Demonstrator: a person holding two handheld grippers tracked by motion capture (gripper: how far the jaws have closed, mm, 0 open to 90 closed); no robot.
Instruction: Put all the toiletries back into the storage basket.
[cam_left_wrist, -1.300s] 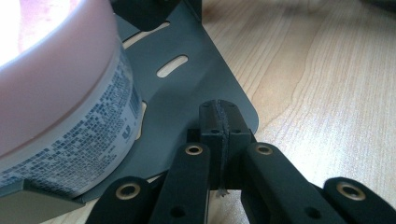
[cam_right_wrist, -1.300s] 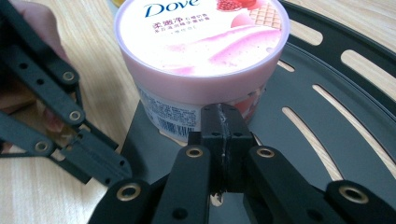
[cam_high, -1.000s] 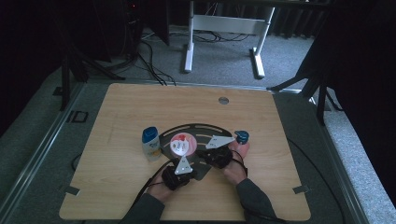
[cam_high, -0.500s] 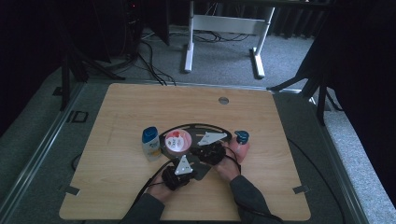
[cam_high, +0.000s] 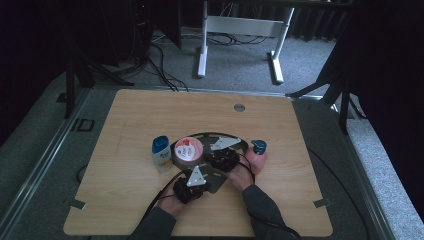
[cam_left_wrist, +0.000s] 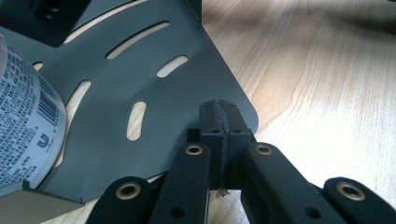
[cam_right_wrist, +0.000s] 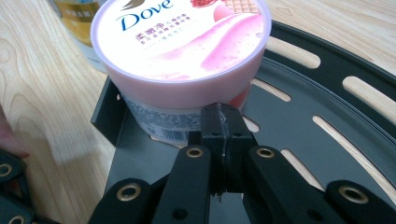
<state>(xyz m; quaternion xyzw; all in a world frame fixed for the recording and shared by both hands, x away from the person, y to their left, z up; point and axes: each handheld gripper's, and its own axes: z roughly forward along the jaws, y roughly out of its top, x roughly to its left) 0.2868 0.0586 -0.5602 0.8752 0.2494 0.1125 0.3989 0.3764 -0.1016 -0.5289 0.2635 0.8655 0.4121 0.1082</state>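
Left gripper (cam_left_wrist: 219, 116): jaws pressed fully together, nothing held, tips laid at near corner of dark slotted tray (cam_left_wrist: 140, 84); left hand (cam_high: 172, 202) nearest table edge. Barcoded bottle (cam_left_wrist: 23, 126) seen just left of jaws, on far side of tray.

Right gripper (cam_right_wrist: 223, 122): jaws likewise closed, empty, tips set against near side wall of pink Dove tub (cam_right_wrist: 182, 56). Tub stood upright on tray, directly ahead of right jaws, axis vertical, lid on.

Right gripper judged nearer to tub; jaws to be opened before any grasp. Table (cam_high: 150, 115) beyond.
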